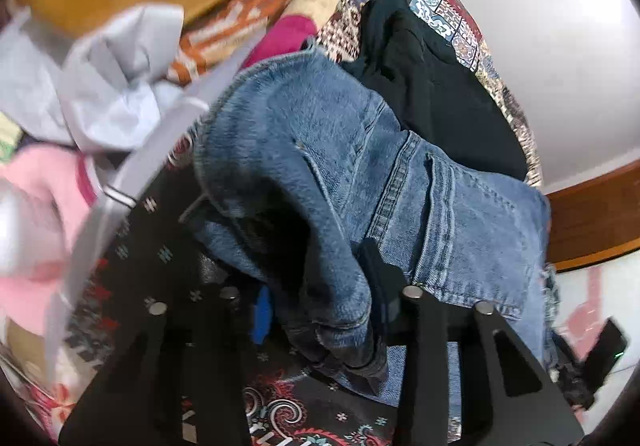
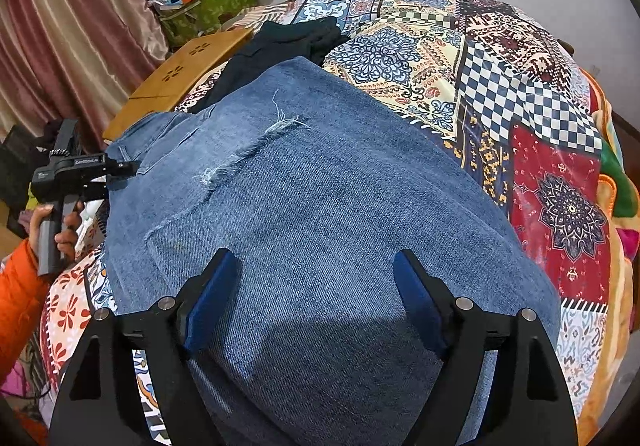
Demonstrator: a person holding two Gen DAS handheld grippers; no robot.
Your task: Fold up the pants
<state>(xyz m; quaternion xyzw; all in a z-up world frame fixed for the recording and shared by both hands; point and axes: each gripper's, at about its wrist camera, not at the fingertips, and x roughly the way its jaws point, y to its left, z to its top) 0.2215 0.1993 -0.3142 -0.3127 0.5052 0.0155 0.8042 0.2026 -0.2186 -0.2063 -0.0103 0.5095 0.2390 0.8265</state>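
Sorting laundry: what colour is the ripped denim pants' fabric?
Mid-blue, faded denim pants; clearest in the right wrist view.

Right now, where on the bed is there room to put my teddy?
The patchwork quilt lies bare to the right of the blue ripped jeans and beyond the black garment. The left side is crowded: grey and pink clothes are piled there, next to the wooden board.
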